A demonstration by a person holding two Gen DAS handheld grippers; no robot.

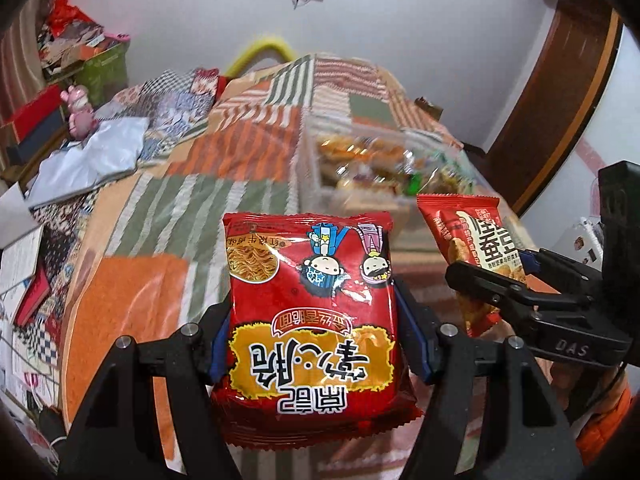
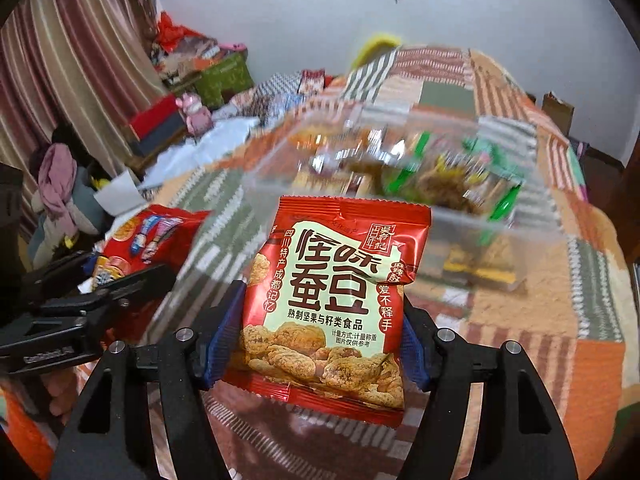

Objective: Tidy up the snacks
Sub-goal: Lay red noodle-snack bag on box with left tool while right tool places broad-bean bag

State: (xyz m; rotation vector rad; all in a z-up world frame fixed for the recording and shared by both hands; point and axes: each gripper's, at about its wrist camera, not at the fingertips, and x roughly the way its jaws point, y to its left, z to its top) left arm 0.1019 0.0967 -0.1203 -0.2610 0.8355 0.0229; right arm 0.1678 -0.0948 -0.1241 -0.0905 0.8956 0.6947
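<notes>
Mid-task: the left gripper (image 1: pixel 316 344) clamps a noodle packet (image 1: pixel 312 312), the right gripper (image 2: pixel 316 348) a bean packet (image 2: pixel 332 300); the half-filled clear bin (image 2: pixel 440 216), upper right, awaits both.

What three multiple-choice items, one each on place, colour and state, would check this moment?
1. Where is the clear snack bin?
A. On the patchwork blanket
B. On the floor
C. On a shelf

2. What colour is the noodle packet?
A. Blue
B. Red and yellow
C. White

3. What state are the right tongs in?
A. Open and empty
B. Out of view
C. Shut on the bean packet

Answers: 1 A, the bin rests on the blanket; 2 B, red wrapper, yellow panel; 3 C, blue pads press both packet edges.
</notes>
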